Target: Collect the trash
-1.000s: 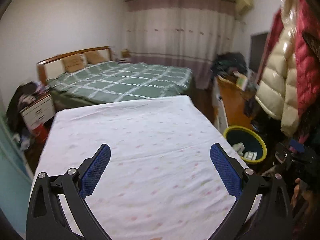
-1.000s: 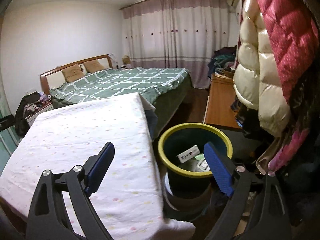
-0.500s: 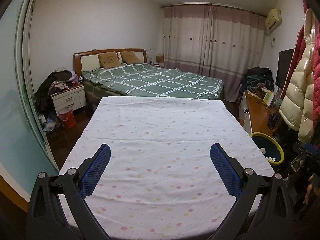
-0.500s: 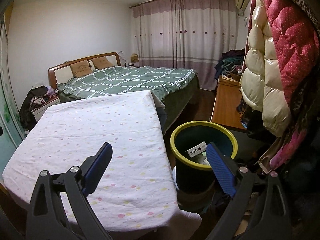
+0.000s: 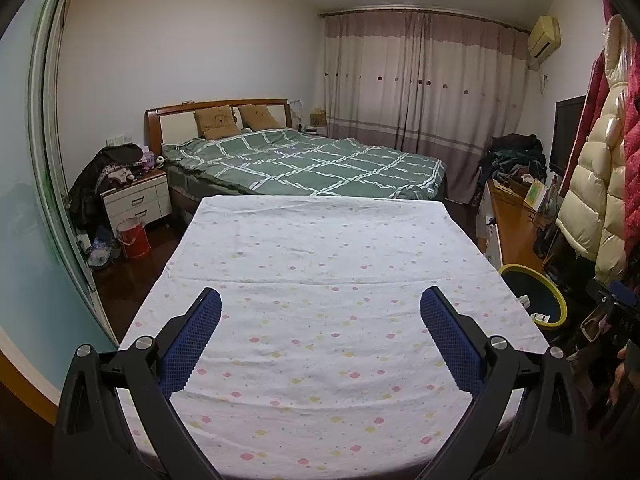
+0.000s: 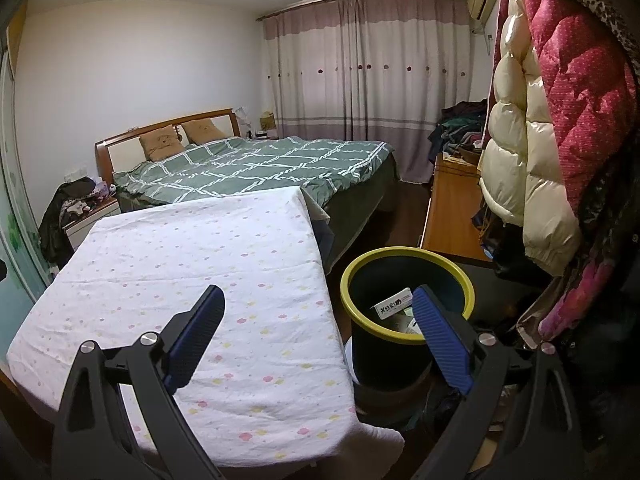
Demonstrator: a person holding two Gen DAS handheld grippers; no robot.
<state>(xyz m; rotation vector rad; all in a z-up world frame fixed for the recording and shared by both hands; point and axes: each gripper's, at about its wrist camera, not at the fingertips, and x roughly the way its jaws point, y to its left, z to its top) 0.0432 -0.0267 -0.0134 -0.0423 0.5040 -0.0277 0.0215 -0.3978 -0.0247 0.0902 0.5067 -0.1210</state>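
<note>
A dark bin with a yellow rim [image 6: 406, 312] stands on the floor right of the table; small white boxes of trash [image 6: 394, 304] lie inside it. The bin also shows in the left wrist view [image 5: 534, 292] at the right. The table is covered with a white spotted cloth [image 5: 320, 300], which also shows in the right wrist view [image 6: 200, 276]. My left gripper [image 5: 320, 304] is open and empty above the cloth. My right gripper [image 6: 318, 304] is open and empty, straddling the table's right edge and the bin.
A bed with a green checked quilt [image 5: 312, 164] stands beyond the table. A nightstand [image 5: 136, 200] and red bucket [image 5: 134, 236] are at the left. A wooden desk [image 6: 452, 208] and hanging puffer jackets [image 6: 532, 152] crowd the right side.
Both grippers have pulled back and risen, so more of the table and room shows. The left view has swung left. Both stay open and empty.
</note>
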